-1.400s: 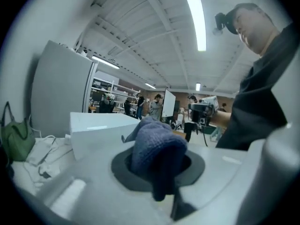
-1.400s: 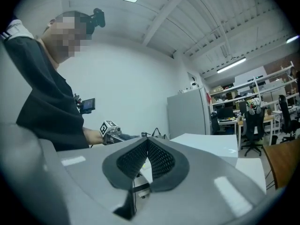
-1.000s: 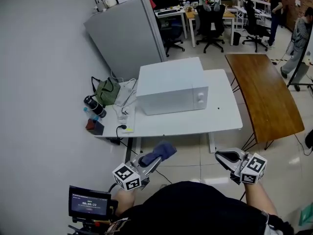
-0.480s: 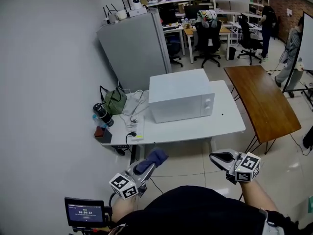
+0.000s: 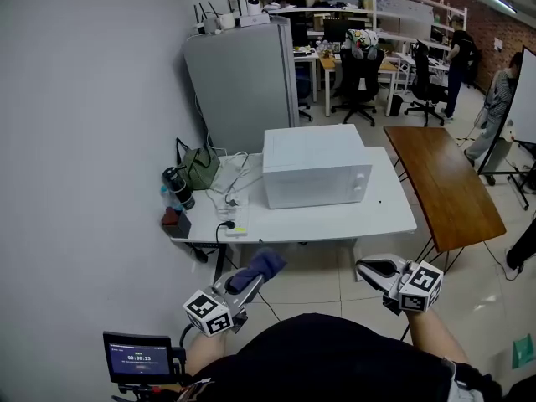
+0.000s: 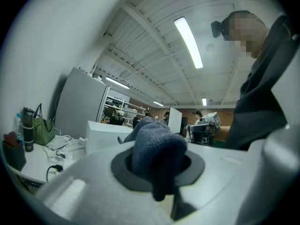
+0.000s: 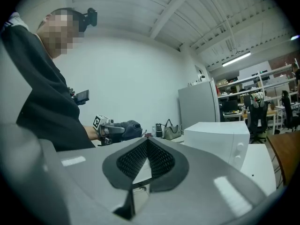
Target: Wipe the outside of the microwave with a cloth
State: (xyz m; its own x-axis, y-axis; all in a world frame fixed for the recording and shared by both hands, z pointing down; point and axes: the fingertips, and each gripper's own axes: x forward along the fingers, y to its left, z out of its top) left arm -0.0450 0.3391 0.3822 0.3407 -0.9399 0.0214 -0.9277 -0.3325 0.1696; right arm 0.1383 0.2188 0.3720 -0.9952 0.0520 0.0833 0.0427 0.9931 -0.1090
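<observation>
Head view showed the left gripper (image 5: pixel 249 280) clamped on a blue cloth (image 5: pixel 262 265), the right gripper (image 5: pixel 367 268) closed empty, both well short of the white microwave (image 5: pixel 314 166); leading in cloth-first looked wisest.

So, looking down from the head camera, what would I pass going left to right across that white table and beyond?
Dark bottle → green bag → tangle of white cables → white microwave → brown table.
</observation>
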